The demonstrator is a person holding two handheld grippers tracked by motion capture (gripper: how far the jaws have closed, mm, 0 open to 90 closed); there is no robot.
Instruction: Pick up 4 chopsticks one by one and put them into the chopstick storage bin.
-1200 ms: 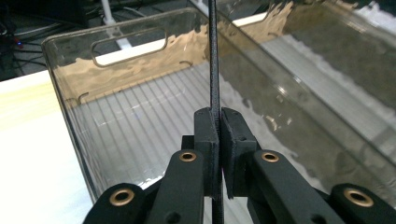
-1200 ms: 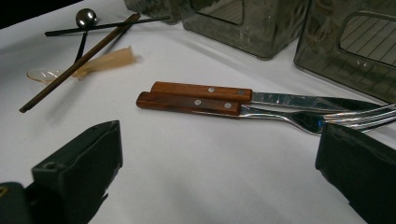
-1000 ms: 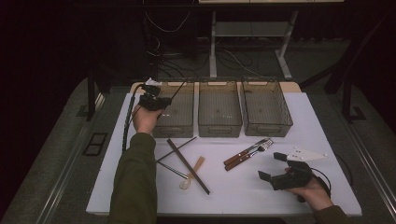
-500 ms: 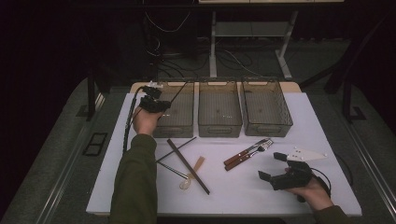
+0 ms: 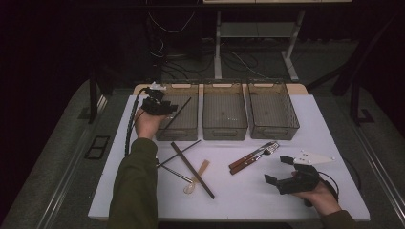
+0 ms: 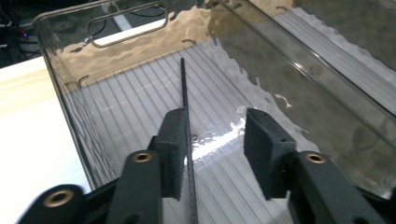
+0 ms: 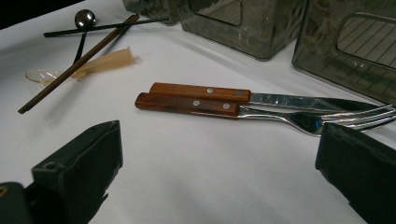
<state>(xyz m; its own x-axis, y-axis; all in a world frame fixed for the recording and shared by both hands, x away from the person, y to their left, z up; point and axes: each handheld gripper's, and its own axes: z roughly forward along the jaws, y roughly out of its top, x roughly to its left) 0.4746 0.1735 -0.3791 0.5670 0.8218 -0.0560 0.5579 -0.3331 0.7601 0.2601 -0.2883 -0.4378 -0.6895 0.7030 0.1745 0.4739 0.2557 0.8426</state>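
We see a thin black chopstick slanting down into the leftmost clear bin, its far tip reaching toward the bin's ribbed floor in the left gripper view. It lies against the inner face of one jaw of the left gripper, while the other jaw stands clear of it, so the claw is parted and no longer pinches the stick. In the high view the left gripper hovers over that bin's near left corner, with the chopstick running from it across the bin. To the right stand the middle bin and the right bin, side by side at the back of the white table. In front of the left bin lie a brown chopstick, another black chopstick, a metal ladle and a pale plastic spoon, crossing one another. Farther right, a wooden-handled knife and a wooden-handled fork lie touching, parallel. The right gripper rests low on the table just beside them, its jaws spread wide and holding nothing.
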